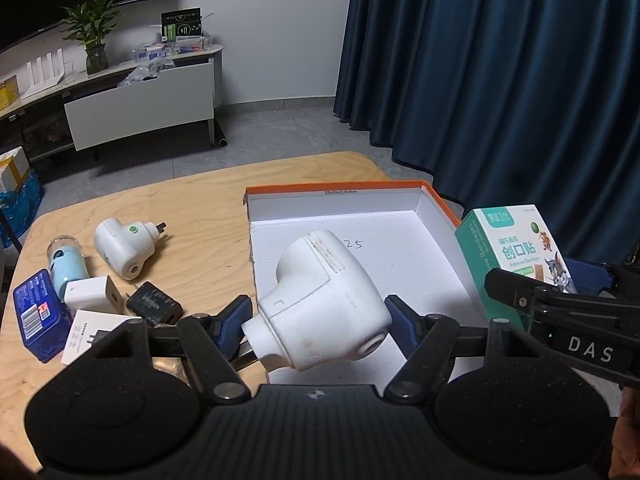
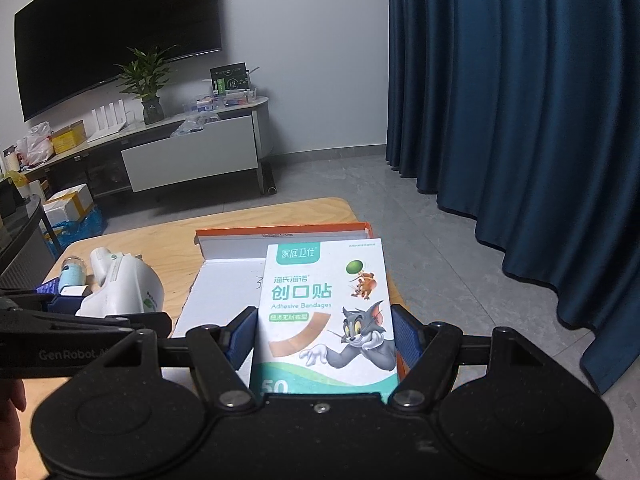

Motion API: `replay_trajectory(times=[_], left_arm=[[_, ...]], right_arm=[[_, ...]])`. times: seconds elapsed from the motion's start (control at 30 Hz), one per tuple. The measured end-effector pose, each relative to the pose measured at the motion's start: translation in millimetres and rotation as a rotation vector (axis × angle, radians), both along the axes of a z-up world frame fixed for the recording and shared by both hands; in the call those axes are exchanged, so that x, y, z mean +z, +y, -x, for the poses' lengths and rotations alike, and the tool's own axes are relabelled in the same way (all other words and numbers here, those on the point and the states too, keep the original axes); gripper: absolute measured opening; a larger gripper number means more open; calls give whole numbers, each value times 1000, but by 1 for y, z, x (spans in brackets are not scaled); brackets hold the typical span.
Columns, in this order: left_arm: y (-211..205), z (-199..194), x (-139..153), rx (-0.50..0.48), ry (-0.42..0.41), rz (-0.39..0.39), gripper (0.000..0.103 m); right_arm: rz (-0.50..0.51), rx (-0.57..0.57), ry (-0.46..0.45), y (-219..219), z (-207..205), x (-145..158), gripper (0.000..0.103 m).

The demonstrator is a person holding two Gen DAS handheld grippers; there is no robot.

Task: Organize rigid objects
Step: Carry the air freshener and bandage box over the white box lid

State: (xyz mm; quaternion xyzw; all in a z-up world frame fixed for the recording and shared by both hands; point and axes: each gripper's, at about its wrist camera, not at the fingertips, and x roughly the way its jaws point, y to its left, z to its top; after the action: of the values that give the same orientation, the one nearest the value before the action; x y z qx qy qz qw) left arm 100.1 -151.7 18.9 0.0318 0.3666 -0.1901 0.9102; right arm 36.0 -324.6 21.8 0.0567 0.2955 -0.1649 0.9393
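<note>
Above the near edge of the orange-rimmed tray (image 1: 436,208), the left gripper (image 1: 320,324) pinches a white plug-in device (image 1: 324,304) between its blue pads. At three o'clock, the right gripper (image 2: 324,336) clamps the bandage box (image 2: 326,300). Chargers and another white device (image 1: 122,246) lie at nine o'clock on the wooden table (image 1: 208,200).

The place is a home living room. A large dark television (image 2: 116,36) hangs on the white wall at far left, above a low media cabinet (image 2: 188,148) bearing a potted plant (image 2: 148,84) and a white router (image 2: 108,120). Floor-length blue curtains (image 2: 520,120) fill the right side, grey floor tiles (image 2: 340,176) lie between, and a light wooden table (image 1: 160,200) stands nearest.
</note>
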Motion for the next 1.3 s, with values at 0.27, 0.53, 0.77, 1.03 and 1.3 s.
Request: replay_trajectory(times=[0.27, 0.53, 0.77, 1.03, 1.3], left_arm=[[-5, -8, -4, 1, 13, -2, 74], [-9, -15, -7, 3, 17, -2, 74], [-11, -22, -9, 9, 26, 0, 74], [-8, -33, -15, 26, 39, 4, 74], [-8, -43, -21, 35, 54, 2, 74]], right_arm=[[4, -3, 4, -1, -7, -6, 84], [10, -2, 12, -5, -16, -11, 84], [5, -4, 19, -7, -20, -19, 84], [-7, 4, 34, -15, -38, -25, 84], [-18, 6, 72, -26, -55, -32, 84]])
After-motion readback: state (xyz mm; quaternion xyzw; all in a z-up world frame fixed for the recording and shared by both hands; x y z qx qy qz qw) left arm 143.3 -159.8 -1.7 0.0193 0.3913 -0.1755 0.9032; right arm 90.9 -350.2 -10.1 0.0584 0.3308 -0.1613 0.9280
